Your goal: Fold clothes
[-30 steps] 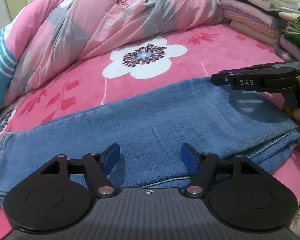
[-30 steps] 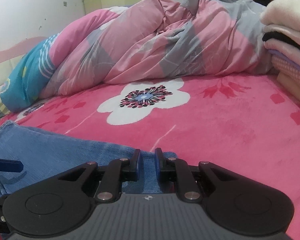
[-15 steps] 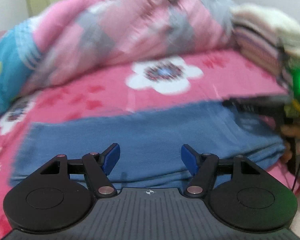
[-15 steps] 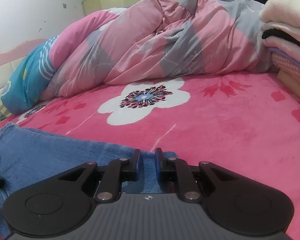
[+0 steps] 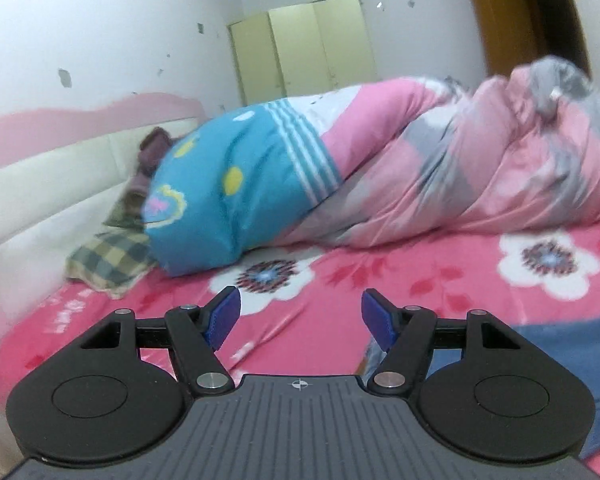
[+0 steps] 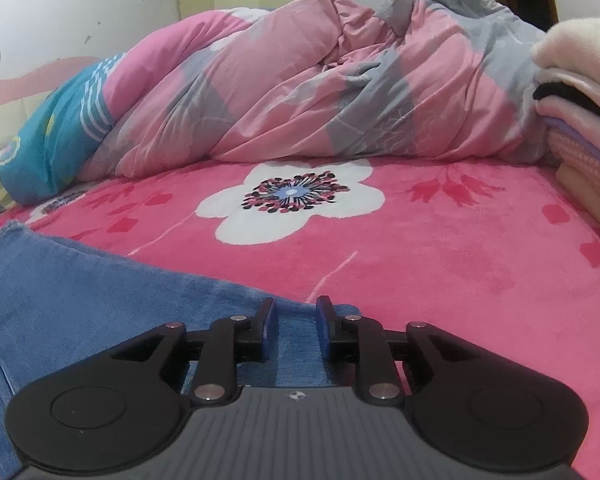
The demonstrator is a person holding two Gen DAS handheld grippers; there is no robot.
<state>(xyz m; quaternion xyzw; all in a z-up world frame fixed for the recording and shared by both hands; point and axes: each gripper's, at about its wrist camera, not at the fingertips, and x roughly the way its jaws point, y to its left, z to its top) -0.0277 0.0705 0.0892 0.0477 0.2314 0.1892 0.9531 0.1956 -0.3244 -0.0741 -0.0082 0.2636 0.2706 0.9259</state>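
Observation:
Folded blue jeans (image 6: 80, 300) lie flat on the pink flowered bedsheet (image 6: 460, 272). My right gripper (image 6: 296, 322) sits low over their near right corner. Its jaws are opening, and the denim shows in the gap between the blue pads (image 6: 267, 320) without being pinched. In the left wrist view only one end of the jeans (image 5: 572, 344) shows, at the lower right. My left gripper (image 5: 300, 318) hangs open above the bare sheet to the left of them, with nothing between its fingers.
A bunched pink, grey and blue duvet (image 6: 300, 88) fills the far side of the bed. A stack of folded clothes (image 6: 580, 100) stands at the right. A checked pillow (image 5: 108, 264) and a padded headboard (image 5: 60, 184) are at the left, with a wardrobe (image 5: 304, 48) behind.
My left gripper has swung left and up, off the jeans, and now faces the head of the bed. The right gripper's jaws have parted from the jeans' corner.

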